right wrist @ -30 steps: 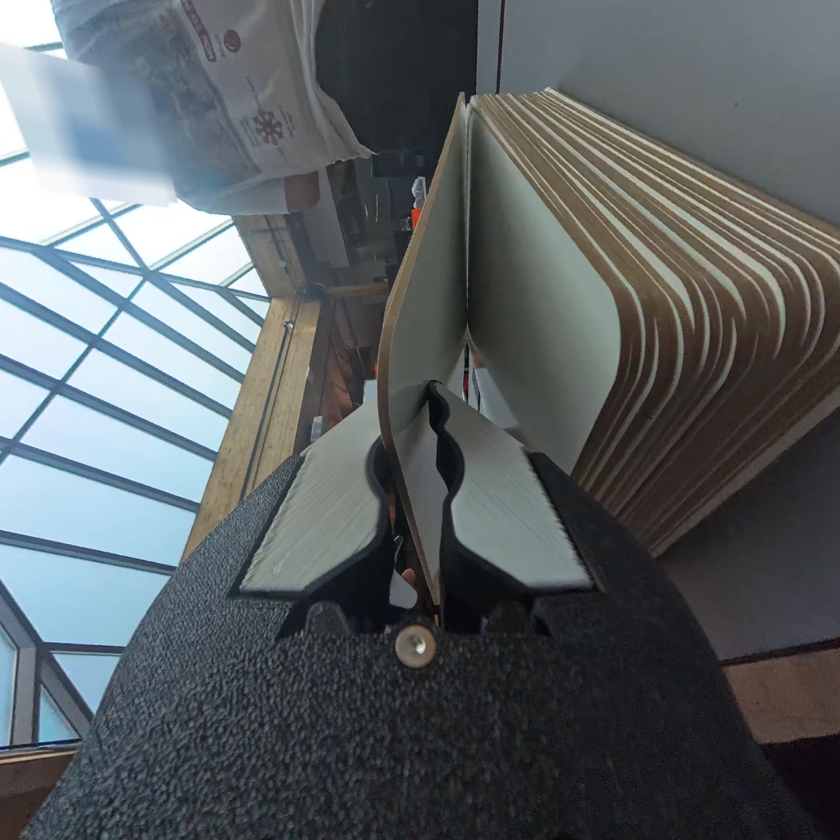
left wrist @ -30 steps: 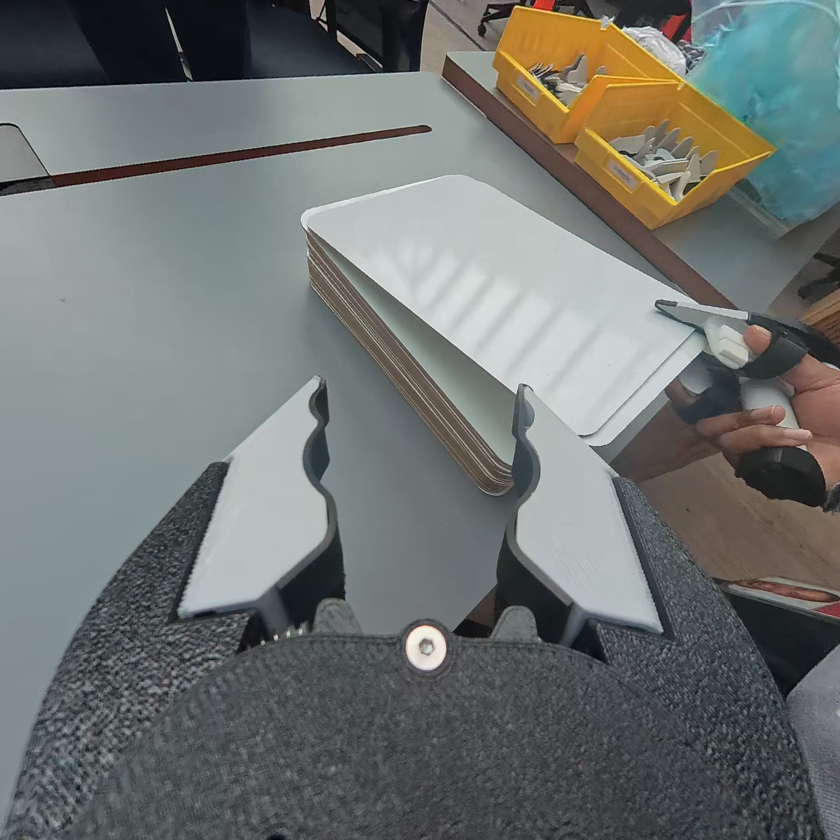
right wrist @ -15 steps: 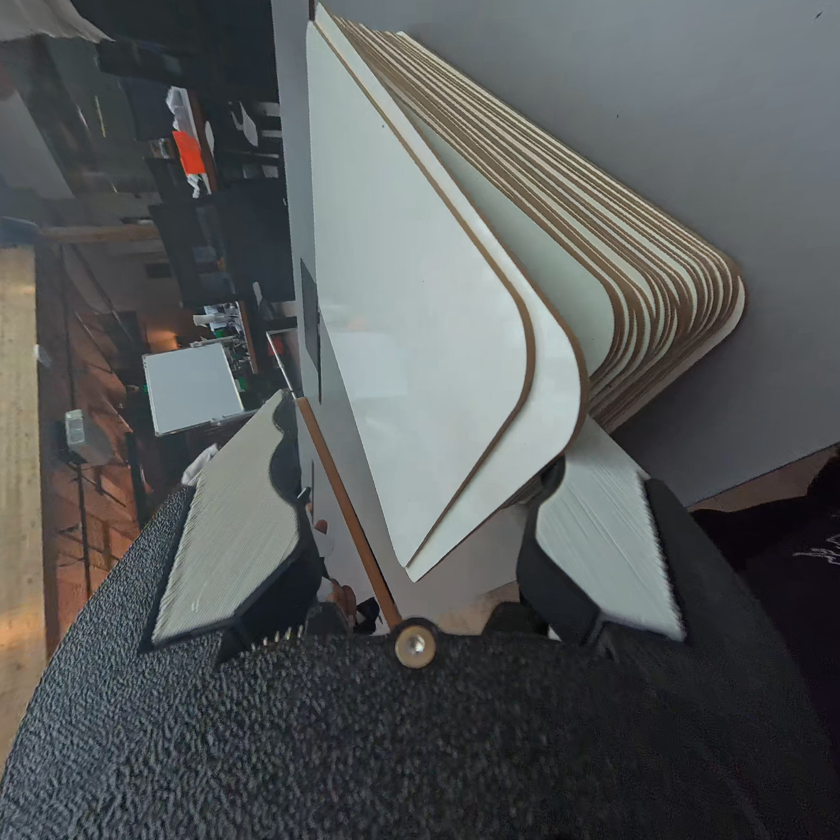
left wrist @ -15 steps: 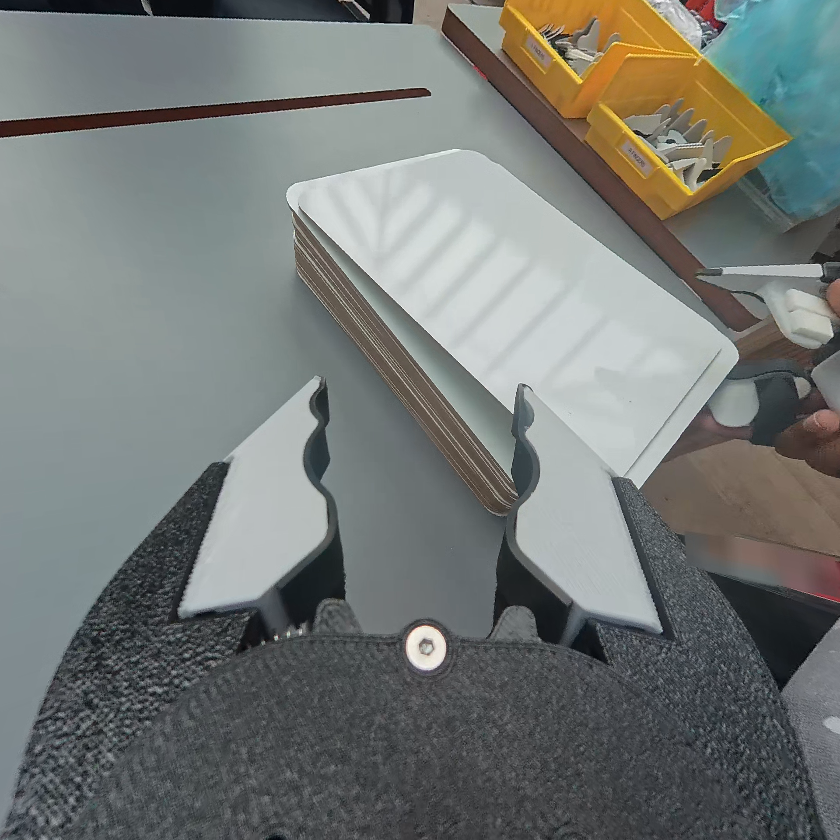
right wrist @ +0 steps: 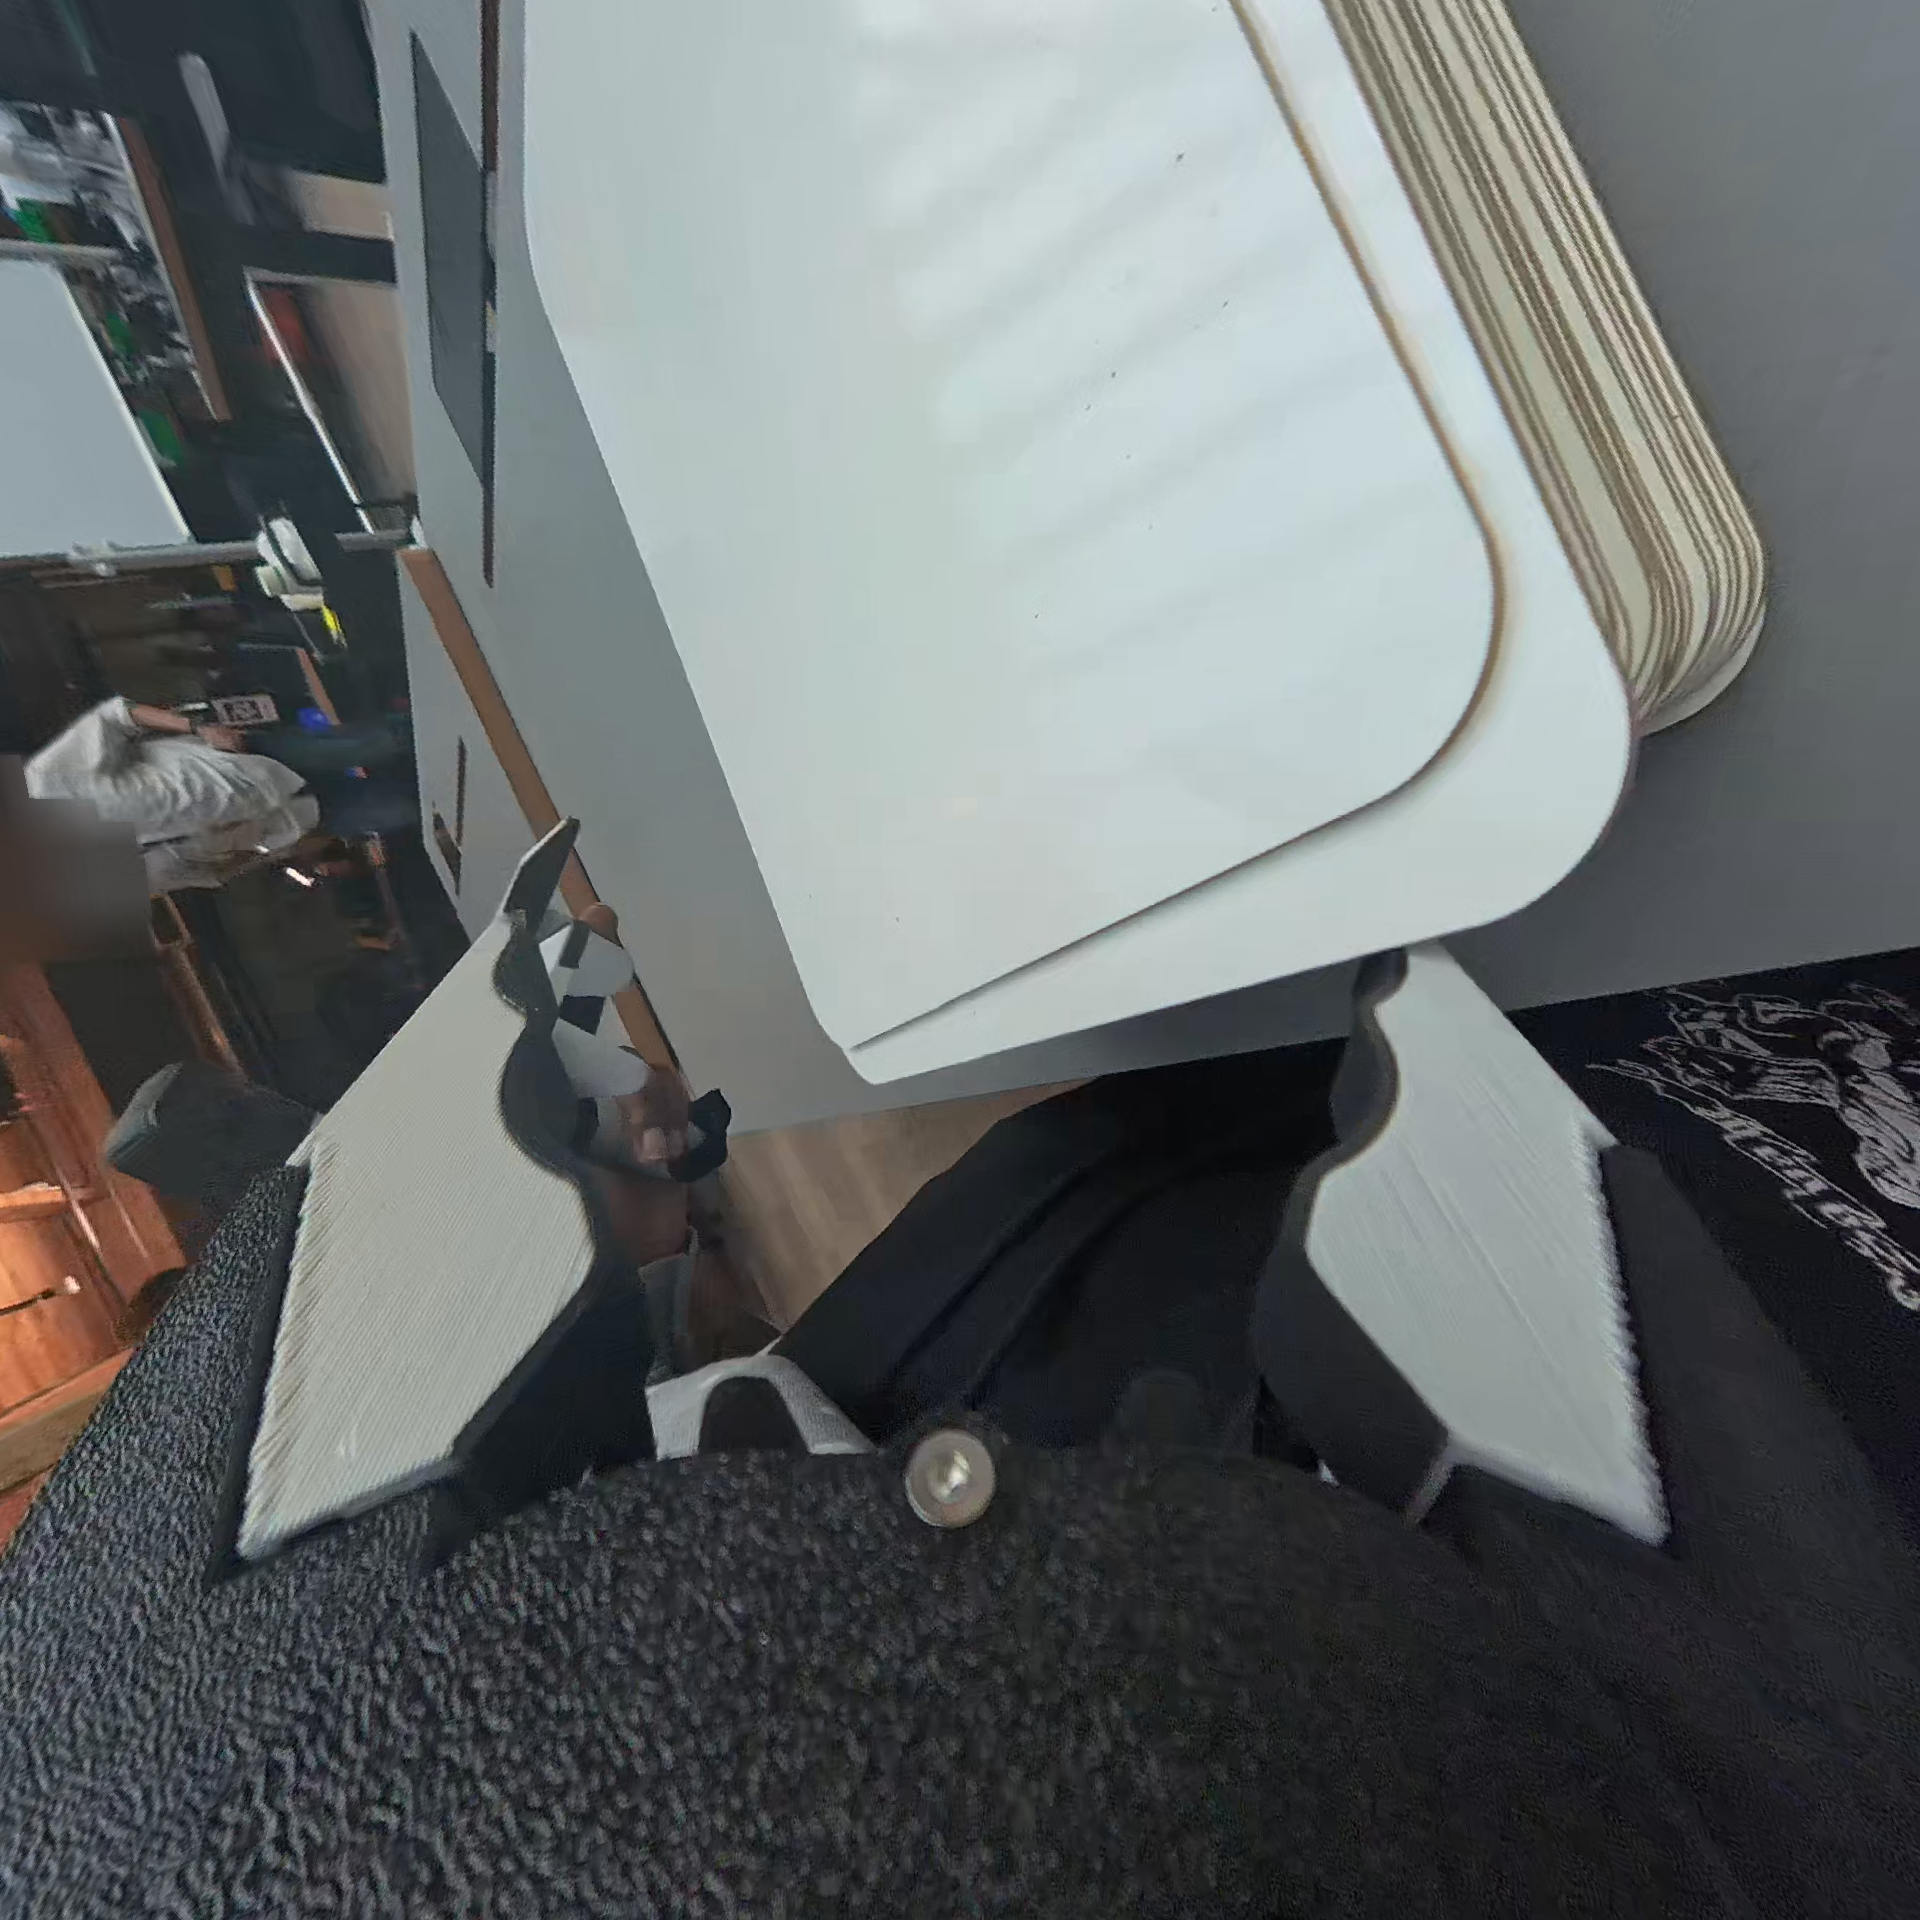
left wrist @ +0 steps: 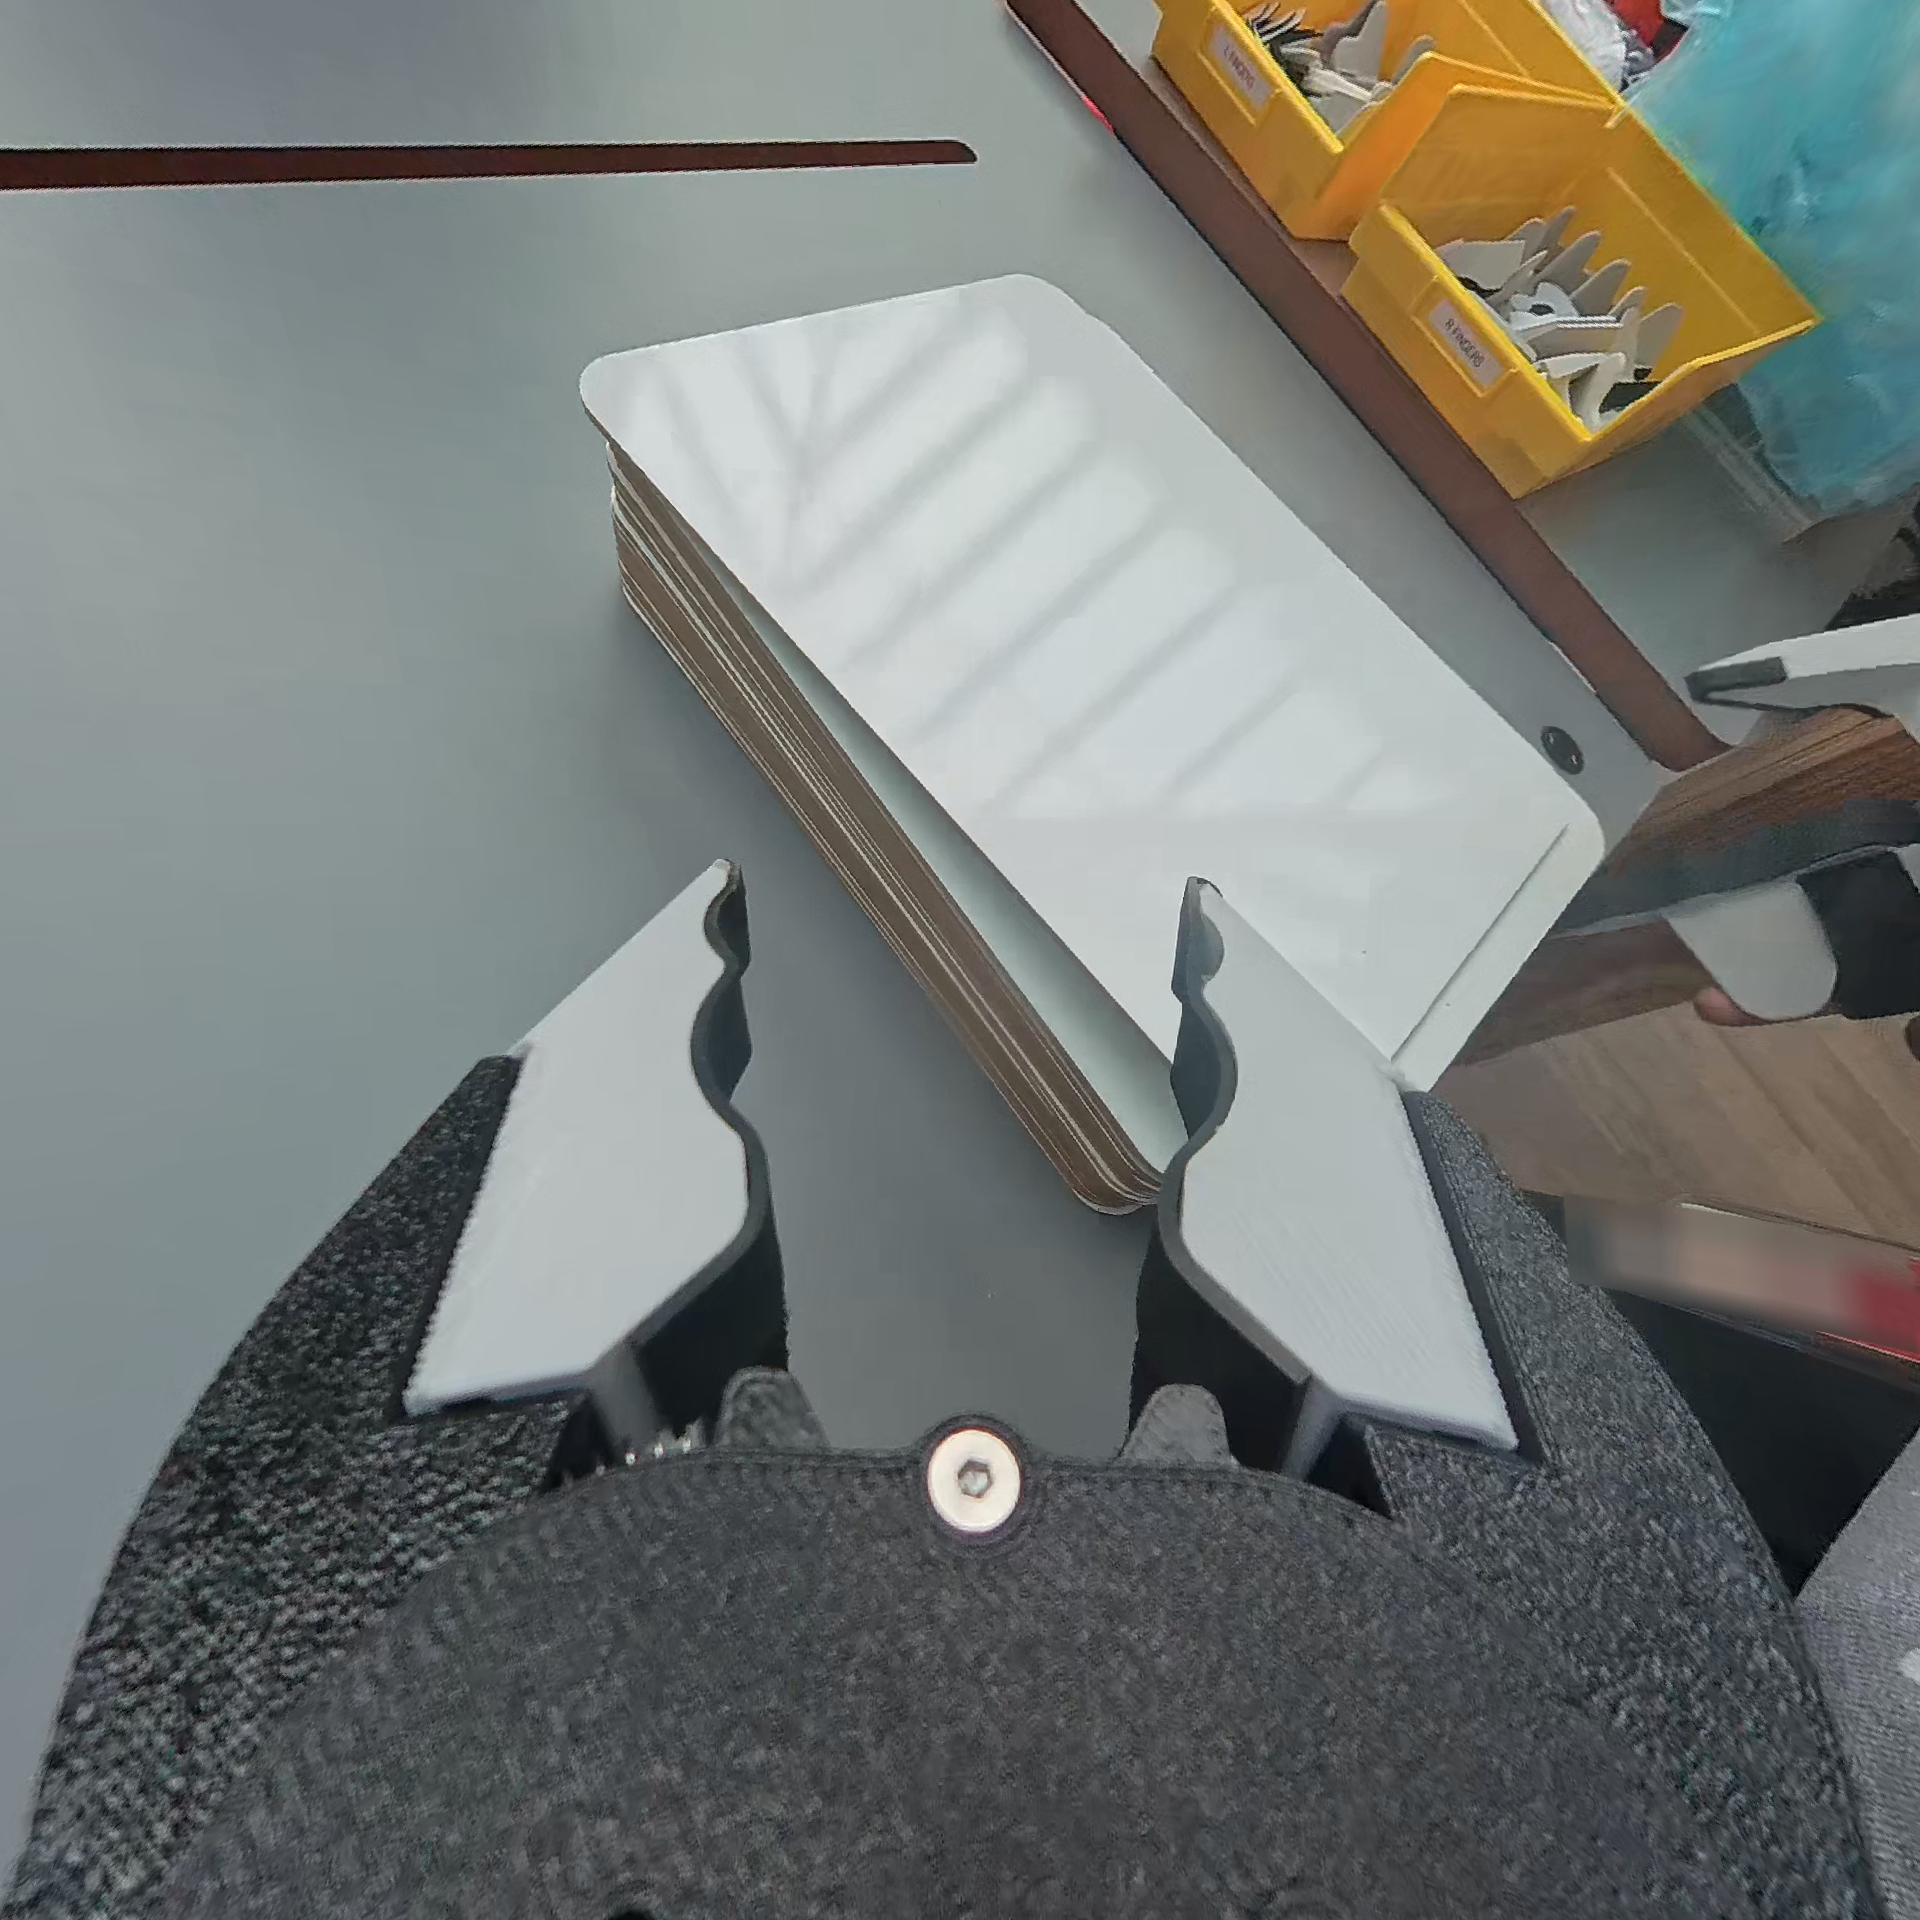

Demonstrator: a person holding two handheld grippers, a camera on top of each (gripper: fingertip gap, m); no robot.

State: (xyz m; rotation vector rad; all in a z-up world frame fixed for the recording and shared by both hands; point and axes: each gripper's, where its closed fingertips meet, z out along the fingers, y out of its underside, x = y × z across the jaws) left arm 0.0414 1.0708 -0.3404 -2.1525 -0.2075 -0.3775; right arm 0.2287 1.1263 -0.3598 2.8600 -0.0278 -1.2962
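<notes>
Writing shows in few places. In the left wrist view, upper right of the frame, each of the two yellow bins point(left wrist: 1683, 260) carries a small white label point(left wrist: 1460, 343) with dark print on its front wall; the farther label point(left wrist: 1236, 68) is harder to make out. In the right wrist view, a black cloth point(right wrist: 1662, 1039) at the right edge bears a white printed design with lettering, and a small dark sign point(right wrist: 241, 710) with pale characters sits far off at mid-left, too small to read.
</notes>
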